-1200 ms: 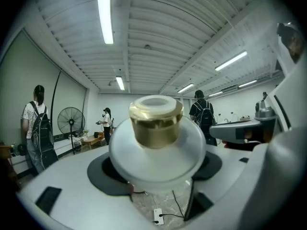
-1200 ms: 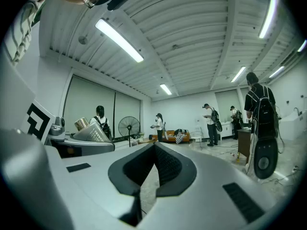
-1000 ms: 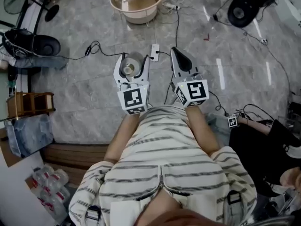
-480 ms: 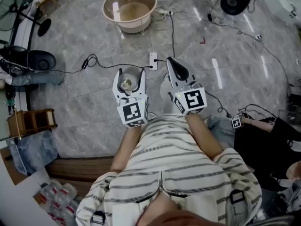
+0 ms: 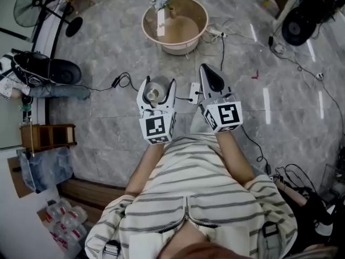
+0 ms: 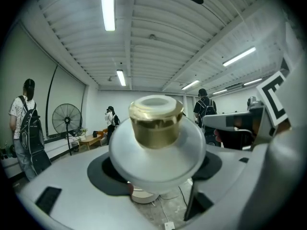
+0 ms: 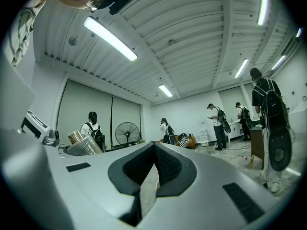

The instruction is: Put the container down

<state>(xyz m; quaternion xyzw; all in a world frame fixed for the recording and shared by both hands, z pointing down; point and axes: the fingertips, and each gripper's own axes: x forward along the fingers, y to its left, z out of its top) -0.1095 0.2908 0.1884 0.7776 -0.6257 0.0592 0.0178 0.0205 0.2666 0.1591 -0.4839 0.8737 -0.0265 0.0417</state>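
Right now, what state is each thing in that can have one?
container, gold cap on, gripped off the floor
left tongs, shut on the container
right tongs, shut, empty
basin, upright on the floor
fan, standing; spinning or not, cannot tell

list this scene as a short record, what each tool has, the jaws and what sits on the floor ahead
left tool: shut on container, jaws wide around its body
container: whitish round body, gold cap, held off the floor
right tool: shut, nothing in it
floor ahead: tan basin, apart from both tools
task state: container not yet put down
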